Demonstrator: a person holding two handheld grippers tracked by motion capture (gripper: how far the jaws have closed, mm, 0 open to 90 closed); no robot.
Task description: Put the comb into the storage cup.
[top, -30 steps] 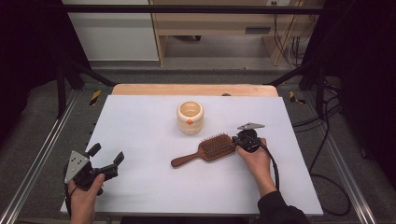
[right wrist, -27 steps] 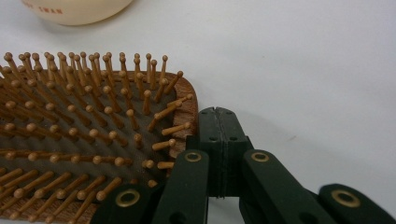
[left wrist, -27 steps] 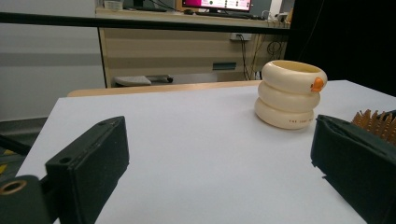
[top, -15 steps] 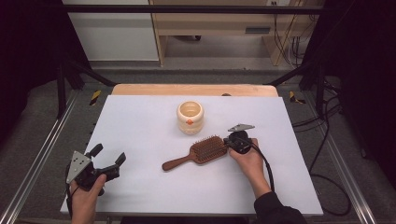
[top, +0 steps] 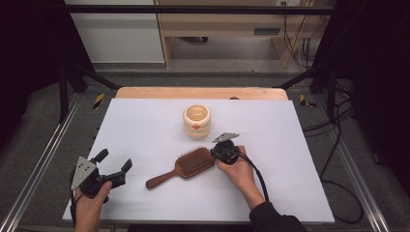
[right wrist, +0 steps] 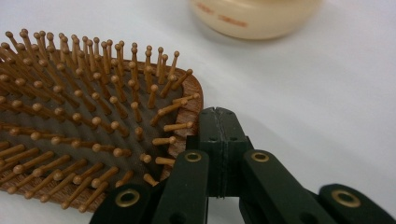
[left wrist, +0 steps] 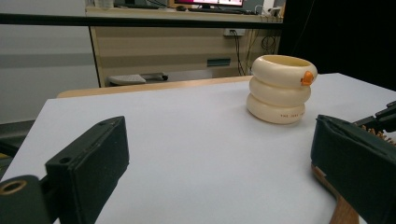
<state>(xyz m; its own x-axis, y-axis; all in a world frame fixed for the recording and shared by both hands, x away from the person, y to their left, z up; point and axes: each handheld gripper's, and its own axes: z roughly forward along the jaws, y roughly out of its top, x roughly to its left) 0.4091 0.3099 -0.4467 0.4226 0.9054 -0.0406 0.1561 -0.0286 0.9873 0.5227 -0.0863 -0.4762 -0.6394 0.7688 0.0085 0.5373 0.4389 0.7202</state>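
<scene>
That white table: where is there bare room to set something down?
The table is bare along its far-left stretch beside the cream pot, and along the right edge past the right gripper. It is crowded mid-table, where the hairbrush lies near the pot.

The hairbrush [right wrist: 88, 126] is cut off at the left edge (handle unseen) in the right gripper view.

— What do I have in front of the right claw [right wrist: 219, 122]?

— A wooden hairbrush [right wrist: 88, 130], bristles up, lying on the white tabletop [right wrist: 317, 79].

— And my jaws?

— Pressed flat together, nothing between them. Their tip sits against the rounded edge of the brush head.

— Anything beyond?

— A cream pot [right wrist: 254, 16] at the top, blurred, apart from the brush.
</scene>
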